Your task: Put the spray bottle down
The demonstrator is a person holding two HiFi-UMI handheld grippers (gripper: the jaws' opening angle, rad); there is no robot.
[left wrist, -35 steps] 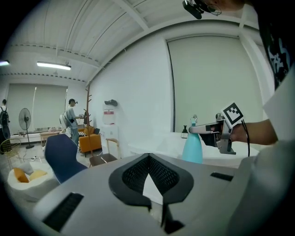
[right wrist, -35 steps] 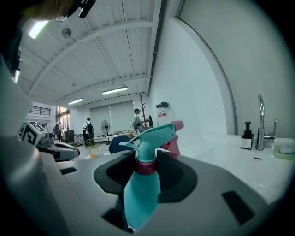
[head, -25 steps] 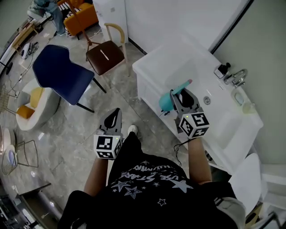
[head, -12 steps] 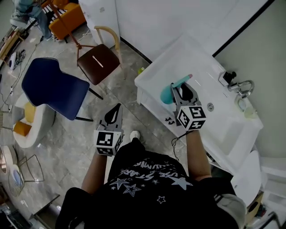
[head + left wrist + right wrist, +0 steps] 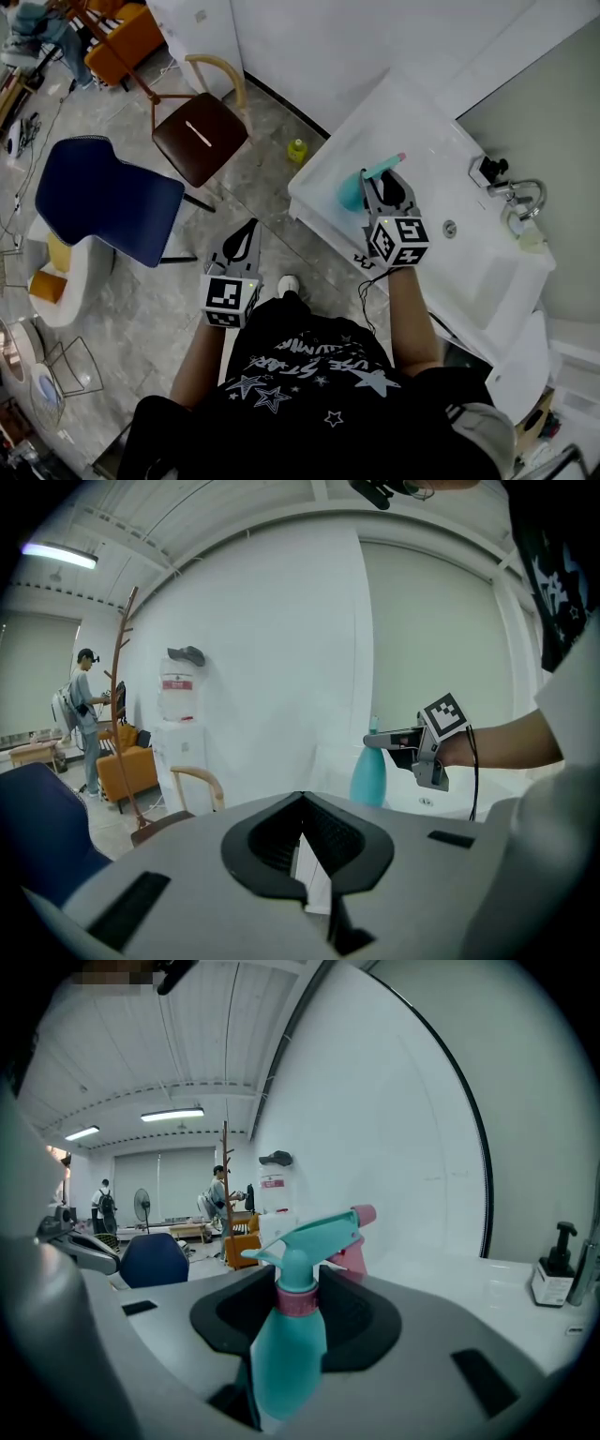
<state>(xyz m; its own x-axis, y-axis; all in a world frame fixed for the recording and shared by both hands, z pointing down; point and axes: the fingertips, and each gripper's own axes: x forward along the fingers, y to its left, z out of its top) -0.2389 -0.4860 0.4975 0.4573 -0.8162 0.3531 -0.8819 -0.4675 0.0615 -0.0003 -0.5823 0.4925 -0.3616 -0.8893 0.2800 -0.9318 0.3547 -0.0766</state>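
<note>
A teal spray bottle [image 5: 352, 193] with a pink nozzle is held upright in my right gripper [image 5: 386, 190], whose jaws are shut on its neck and body. It hangs over the near left end of the white counter [image 5: 412, 112]. In the right gripper view the spray bottle [image 5: 284, 1349] fills the space between the black pads, its trigger head pointing right. My left gripper [image 5: 246, 232] is lower left, over the floor, shut and holding nothing. The left gripper view shows its black pads [image 5: 272, 841] together, and the spray bottle [image 5: 368, 780] off to the right.
The counter has a sink basin [image 5: 469, 272], a faucet [image 5: 518, 194] and a dark soap dispenser [image 5: 488, 169] at its far end. A brown chair [image 5: 200, 136], a blue chair [image 5: 103, 202] and a small yellow-green bottle [image 5: 297, 150] are on the grey floor to the left.
Both grippers have moved forward along the counter's left end. The spray bottle has stayed in the right gripper and now hangs over the counter top rather than its front edge.
</note>
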